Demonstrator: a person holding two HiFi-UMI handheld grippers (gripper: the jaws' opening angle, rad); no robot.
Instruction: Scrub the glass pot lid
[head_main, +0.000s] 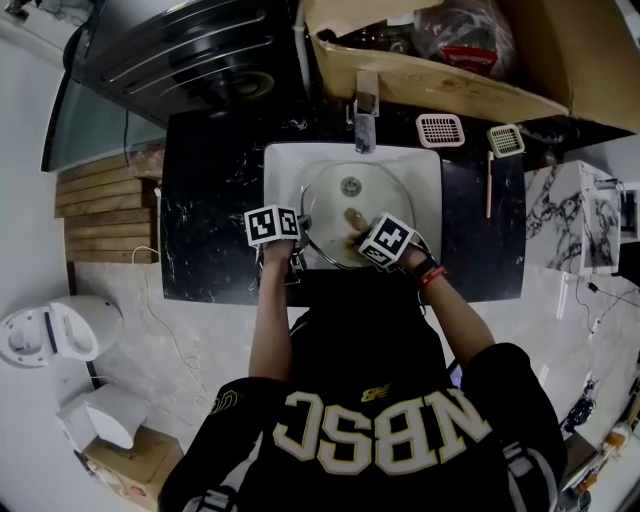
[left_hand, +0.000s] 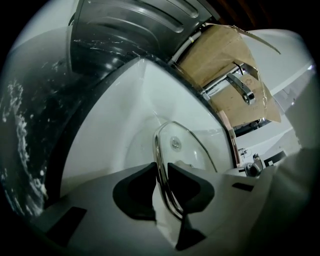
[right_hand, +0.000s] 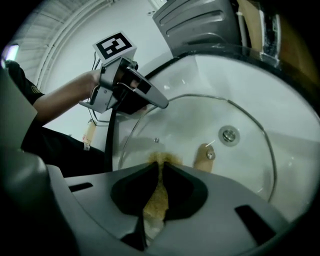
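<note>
A round glass pot lid (head_main: 330, 205) with a steel rim and a wooden knob (head_main: 354, 216) stands tilted in the white sink (head_main: 285, 165). My left gripper (head_main: 300, 243) is shut on the lid's left rim; in the left gripper view the rim (left_hand: 161, 165) runs between the dark pads (left_hand: 187, 185). My right gripper (head_main: 355, 240) is shut on a yellow scrub pad (right_hand: 159, 192). The pad's tip (right_hand: 161, 159) rests on the glass (right_hand: 250, 170) near the knob (right_hand: 204, 157). The left gripper (right_hand: 150, 102) shows at the lid's far edge.
A chrome faucet (head_main: 365, 115) overhangs the sink's back, and the drain (head_main: 351, 185) shows through the glass. Black marbled counter (head_main: 210, 200) surrounds the sink. Two white strainers (head_main: 440, 130) (head_main: 506, 140) lie at back right. A cardboard box (head_main: 450, 70) and a dark appliance (head_main: 190, 50) stand behind.
</note>
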